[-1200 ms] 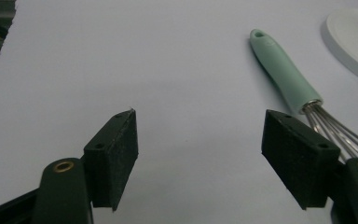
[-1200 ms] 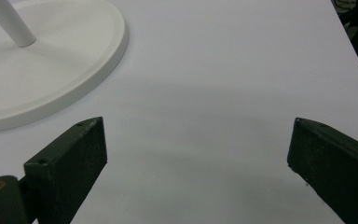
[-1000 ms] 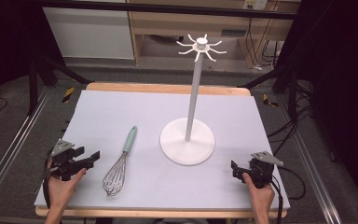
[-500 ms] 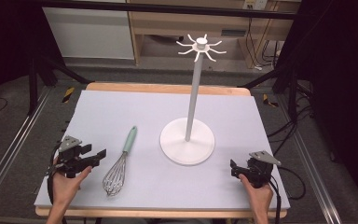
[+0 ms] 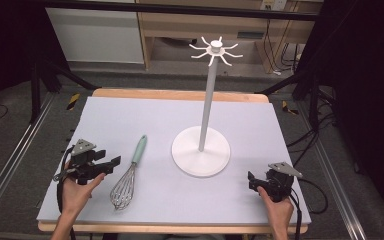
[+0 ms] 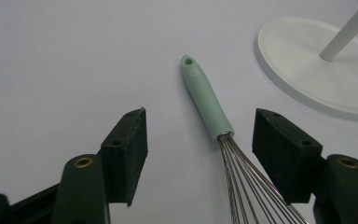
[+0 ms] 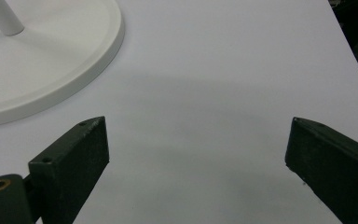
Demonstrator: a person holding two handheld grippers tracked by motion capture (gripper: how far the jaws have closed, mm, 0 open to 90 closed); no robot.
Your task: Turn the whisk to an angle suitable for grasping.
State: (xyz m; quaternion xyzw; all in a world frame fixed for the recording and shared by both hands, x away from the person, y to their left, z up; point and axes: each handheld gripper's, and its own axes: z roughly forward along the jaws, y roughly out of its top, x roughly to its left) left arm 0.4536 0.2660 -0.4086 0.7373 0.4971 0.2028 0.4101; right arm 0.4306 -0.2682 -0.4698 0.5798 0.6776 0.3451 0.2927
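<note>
I hold the left gripper (image 5: 111, 163) just left of the whisk (image 5: 128, 175), which lies flat on the mat (image 5: 130, 120) with its green handle pointing away from me and its wires toward me — the jaws have just been closing a little but stand wide apart, the whisk's neck between them in the left gripper view and no pad touching it. The right gripper (image 5: 250, 180) rests near the mat's right corner, jaws wide and empty, the stand (image 5: 200, 150) well apart from it.

Left hand-held gripper closes in on the whisk

The left hand-held gripper (image 5: 111, 164) has lifted and moved toward the whisk (image 5: 129, 173); its jaws have just been closing slightly, now straddling the whisk's wire-and-handle junction in the left gripper view without touching it.
</note>
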